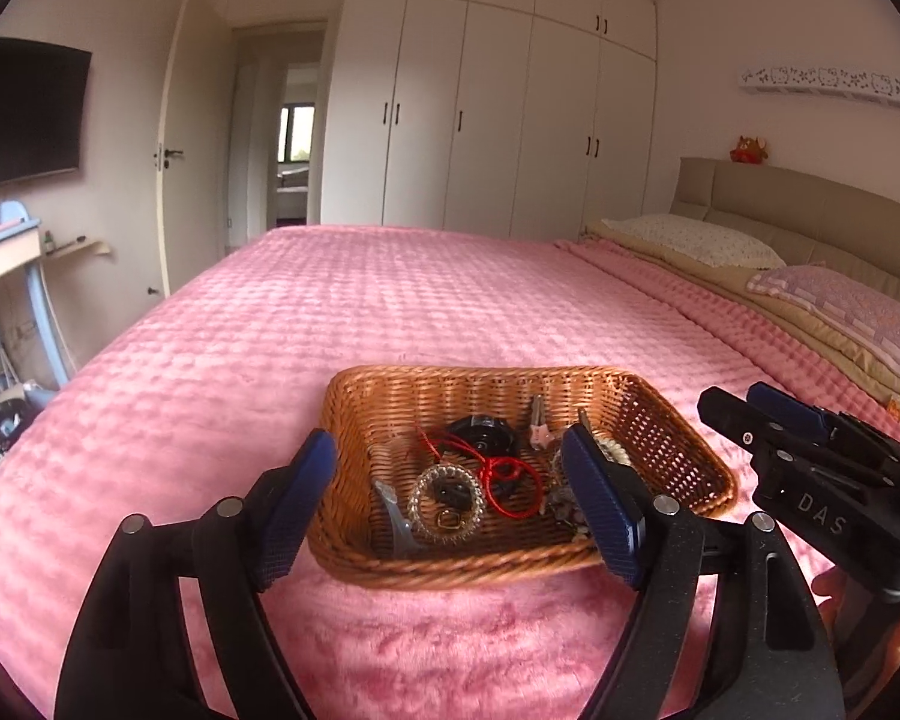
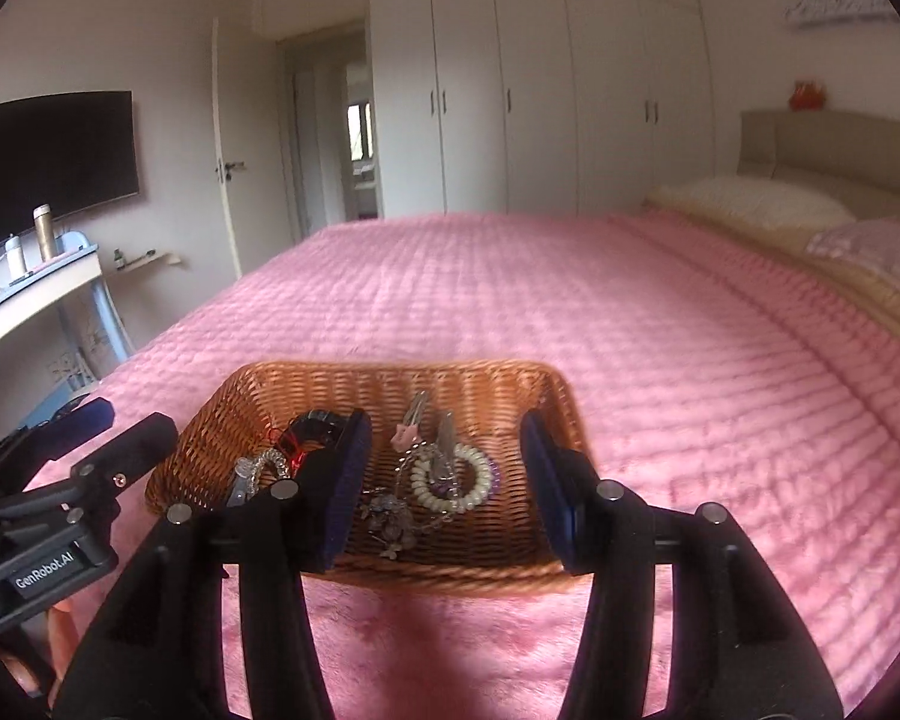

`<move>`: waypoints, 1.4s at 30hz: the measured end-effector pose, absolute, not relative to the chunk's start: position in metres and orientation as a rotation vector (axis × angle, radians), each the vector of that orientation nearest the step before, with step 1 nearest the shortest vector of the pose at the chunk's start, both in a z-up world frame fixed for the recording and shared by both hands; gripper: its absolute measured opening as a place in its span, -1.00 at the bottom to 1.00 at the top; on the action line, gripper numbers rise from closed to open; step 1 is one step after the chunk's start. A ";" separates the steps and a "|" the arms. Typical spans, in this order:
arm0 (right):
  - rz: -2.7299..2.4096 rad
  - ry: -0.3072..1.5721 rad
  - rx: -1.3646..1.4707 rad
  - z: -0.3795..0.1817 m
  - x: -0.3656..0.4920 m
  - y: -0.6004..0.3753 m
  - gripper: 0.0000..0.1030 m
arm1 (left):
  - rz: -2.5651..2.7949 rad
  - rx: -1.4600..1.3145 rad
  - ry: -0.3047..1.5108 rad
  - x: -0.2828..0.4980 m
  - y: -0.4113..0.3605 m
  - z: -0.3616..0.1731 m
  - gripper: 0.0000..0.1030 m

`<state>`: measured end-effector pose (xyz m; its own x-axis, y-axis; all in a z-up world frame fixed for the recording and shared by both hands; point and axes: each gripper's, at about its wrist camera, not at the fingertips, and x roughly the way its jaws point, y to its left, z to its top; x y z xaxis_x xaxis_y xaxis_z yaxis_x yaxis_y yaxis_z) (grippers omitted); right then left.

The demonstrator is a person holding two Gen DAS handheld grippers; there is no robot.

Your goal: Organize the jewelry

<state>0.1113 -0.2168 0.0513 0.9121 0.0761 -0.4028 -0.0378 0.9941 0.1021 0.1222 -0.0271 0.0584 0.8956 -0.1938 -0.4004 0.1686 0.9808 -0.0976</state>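
A brown wicker basket (image 1: pixel 678 450) sits on the pink bedspread and holds several pieces: a red cord (image 1: pixel 510 480), a beaded bracelet (image 1: pixel 444 501), a black round item (image 1: pixel 483 429) and hair clips (image 1: pixel 537 420). My left gripper (image 1: pixel 450 504) is open, its fingers over the basket's near half, empty. In the right wrist view the basket (image 2: pixel 510 387) shows a cream spiral hair tie (image 2: pixel 450 480), a silver trinket (image 2: pixel 390 516) and clips (image 2: pixel 414 420). My right gripper (image 2: pixel 444 486) is open over the basket's near side, empty.
The pink bedspread (image 1: pixel 390 312) stretches far behind the basket. Pillows (image 1: pixel 696 240) and a beige headboard lie at the right. A desk (image 2: pixel 30 294) with bottles and a wall screen stand at the left. White wardrobes (image 1: pixel 498 120) line the back wall.
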 end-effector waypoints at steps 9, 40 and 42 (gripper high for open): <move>0.017 0.349 0.072 0.034 0.089 -0.215 0.23 | -0.047 0.065 0.255 0.087 -0.042 0.045 0.66; 0.045 0.366 0.065 0.011 0.090 -0.211 0.23 | -0.012 0.101 0.198 0.076 -0.049 0.031 0.80; 0.047 0.369 0.069 0.011 0.091 -0.212 0.26 | -0.015 0.095 0.202 0.077 -0.048 0.031 0.80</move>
